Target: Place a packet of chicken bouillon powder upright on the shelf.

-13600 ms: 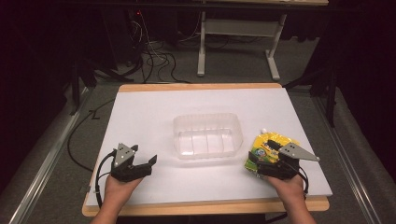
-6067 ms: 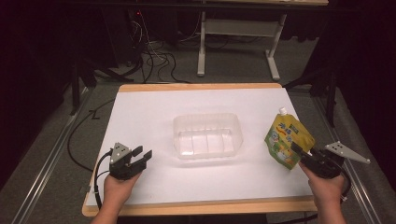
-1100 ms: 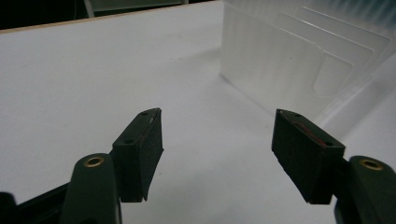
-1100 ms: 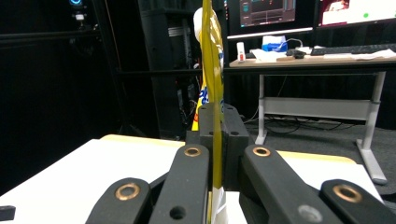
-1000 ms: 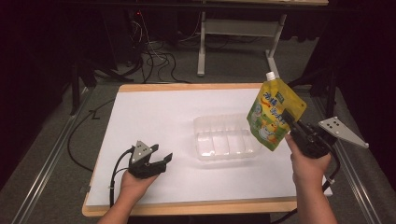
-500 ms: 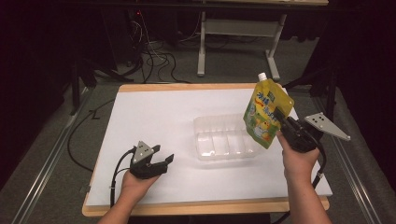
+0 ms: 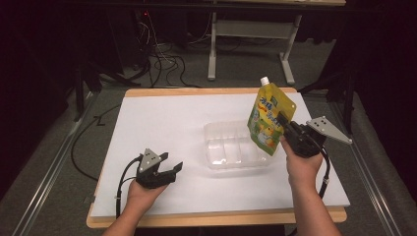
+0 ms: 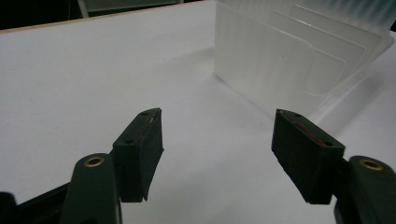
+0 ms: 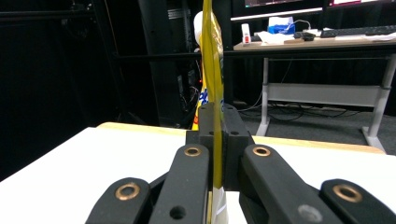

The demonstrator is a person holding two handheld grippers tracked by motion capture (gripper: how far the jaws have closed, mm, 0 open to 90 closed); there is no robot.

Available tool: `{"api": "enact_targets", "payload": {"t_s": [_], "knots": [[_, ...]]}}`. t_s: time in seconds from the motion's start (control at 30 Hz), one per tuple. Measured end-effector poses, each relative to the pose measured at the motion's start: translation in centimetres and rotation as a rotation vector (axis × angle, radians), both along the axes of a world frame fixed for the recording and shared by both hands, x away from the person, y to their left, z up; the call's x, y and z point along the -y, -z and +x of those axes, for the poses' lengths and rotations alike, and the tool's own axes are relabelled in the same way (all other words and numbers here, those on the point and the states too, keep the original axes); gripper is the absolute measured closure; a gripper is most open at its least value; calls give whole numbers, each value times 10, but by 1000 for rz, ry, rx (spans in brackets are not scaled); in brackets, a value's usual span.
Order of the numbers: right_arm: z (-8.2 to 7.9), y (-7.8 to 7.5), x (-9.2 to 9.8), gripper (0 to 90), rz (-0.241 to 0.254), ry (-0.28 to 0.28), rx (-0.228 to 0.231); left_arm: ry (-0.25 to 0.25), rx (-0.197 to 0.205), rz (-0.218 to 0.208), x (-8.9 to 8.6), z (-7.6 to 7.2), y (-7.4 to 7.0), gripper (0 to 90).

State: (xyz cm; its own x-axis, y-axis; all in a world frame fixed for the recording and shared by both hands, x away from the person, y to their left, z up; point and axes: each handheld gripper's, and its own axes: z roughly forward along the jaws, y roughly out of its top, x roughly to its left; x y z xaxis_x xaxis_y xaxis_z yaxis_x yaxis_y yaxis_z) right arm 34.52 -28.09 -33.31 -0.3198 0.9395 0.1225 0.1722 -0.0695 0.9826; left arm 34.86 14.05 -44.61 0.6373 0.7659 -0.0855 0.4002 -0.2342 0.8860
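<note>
Two grippers are what I have to work with here, over a bench covered with a white sheet. Near its middle, toward my right, sits a clear plastic tray with shallow compartments, nothing in it that I can see. My right gripper is raised above the tray's right end and its fingers are clamped on the edge of a yellow-green spouted pouch, which hangs upright in the air with its white cap on top; in the right gripper view I see the pouch edge-on, pinched flat. My left gripper rests low on the sheet, left of the tray and apart from it, its fingers spread wide with nothing between them, pointing toward the tray's near wall.
</note>
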Motion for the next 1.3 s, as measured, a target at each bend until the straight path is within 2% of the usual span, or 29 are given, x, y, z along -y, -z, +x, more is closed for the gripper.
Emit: {"api": "enact_targets", "payload": {"t_s": [0.37, 0.67, 0.9, 1.17, 1.3], "knots": [[10, 8, -19, 900, -7, 1, -11, 5, 5, 5, 0, 0, -1, 343], [21, 23, -25, 900, -8, 8, -39, -9, 3, -15, -6, 0, -3, 343], [23, 23, -30, 900, -10, -2, -31, -3, -2, -12, -4, 0, -1, 345], [25, 22, -36, 900, -9, -5, -42, 3, 1, 6, -2, 0, -1, 345], [25, 23, -39, 900, -12, -2, -42, -1, 5, 0, -3, -1, -2, 345]]}}
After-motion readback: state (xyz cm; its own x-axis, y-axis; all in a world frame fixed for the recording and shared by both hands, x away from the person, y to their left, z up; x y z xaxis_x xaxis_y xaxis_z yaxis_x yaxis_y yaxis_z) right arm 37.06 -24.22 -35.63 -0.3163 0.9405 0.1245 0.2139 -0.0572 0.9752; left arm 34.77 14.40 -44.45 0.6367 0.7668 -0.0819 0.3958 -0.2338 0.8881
